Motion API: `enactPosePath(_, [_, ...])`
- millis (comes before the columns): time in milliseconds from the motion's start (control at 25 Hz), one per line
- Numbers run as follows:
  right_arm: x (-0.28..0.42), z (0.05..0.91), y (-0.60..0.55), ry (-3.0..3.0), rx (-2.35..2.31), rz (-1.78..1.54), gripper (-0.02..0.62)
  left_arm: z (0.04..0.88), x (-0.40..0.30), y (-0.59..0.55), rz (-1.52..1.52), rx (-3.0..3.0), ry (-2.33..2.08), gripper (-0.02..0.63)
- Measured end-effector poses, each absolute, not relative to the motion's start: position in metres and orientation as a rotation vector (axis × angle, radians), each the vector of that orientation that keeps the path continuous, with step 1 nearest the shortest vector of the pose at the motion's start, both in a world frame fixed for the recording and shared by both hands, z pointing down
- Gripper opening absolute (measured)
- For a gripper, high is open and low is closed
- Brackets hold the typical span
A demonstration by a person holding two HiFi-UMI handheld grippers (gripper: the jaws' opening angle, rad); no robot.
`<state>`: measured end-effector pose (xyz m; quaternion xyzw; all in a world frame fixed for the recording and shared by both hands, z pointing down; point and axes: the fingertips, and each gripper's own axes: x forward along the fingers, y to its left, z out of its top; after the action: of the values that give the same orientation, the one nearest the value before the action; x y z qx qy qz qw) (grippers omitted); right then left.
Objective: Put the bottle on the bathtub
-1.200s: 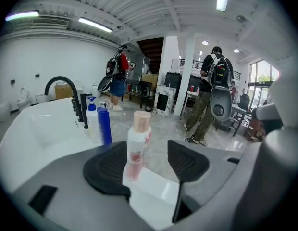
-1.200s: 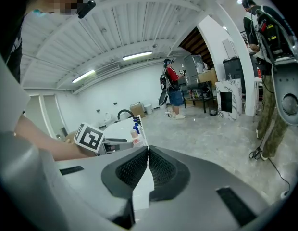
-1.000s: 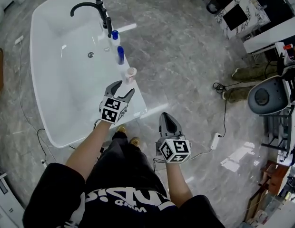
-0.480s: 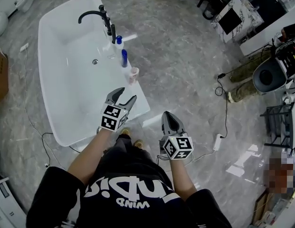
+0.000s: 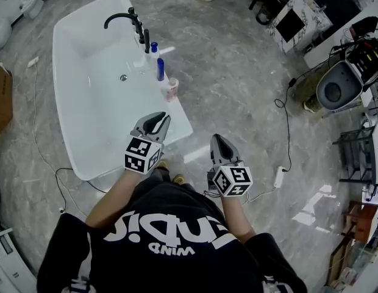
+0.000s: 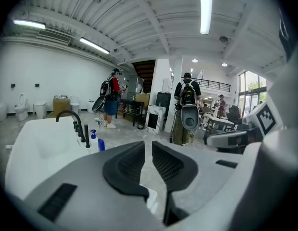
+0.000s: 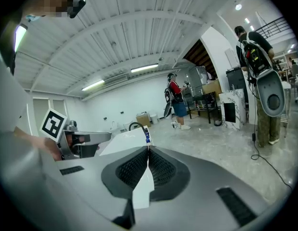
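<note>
As the head view is read from its left edge, a cardboard box [image 5: 0,96] is met first, cut off by the frame. Beside it, a white bathtub [image 5: 73,90] is set on a grey marbled floor [image 5: 238,72], and a black faucet [image 5: 121,18] is mounted at its far end. Along the tub's right rim three containers are lined up close together: a white bottle with a blue cap [image 5: 153,47] nearest the faucet, a blue-topped bottle [image 5: 160,69] next to it, and the pink bottle [image 5: 172,89] last, standing upright on the rim.

Nearer the person, the left gripper [image 5: 155,119] is held above the tub's near corner, well apart from the pink bottle. Its jaws have just been closing and are seen nearly together, with a slim gap left between the pads and nothing in it. To its right, the right gripper [image 5: 217,139] is held over the floor, its jaws brought fully together on nothing.

Further right, a white power strip [image 5: 278,177] is laid on the floor with a black cable [image 5: 288,118] running from it. At the right edge, a round grey machine [image 5: 339,85] is placed among other gear.
</note>
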<state>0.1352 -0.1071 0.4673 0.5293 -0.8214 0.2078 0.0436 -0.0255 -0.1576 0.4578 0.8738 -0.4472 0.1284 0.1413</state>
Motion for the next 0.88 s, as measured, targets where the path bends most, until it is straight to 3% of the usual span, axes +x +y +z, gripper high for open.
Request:
enactPosePath(240, [0.134, 0.455, -0.097, -2.522, 1.618, 0.597, 0.026, 0.441, -0.034, -0.133, 0.312, 2.519, -1.283, 0.015])
enactPosePath(880, [0.144, 0.438, -0.087, -2.5, 1.728, 0.481, 0.025, 0.419, -0.08, -0.106, 0.239, 2.489, -1.435, 0.009])
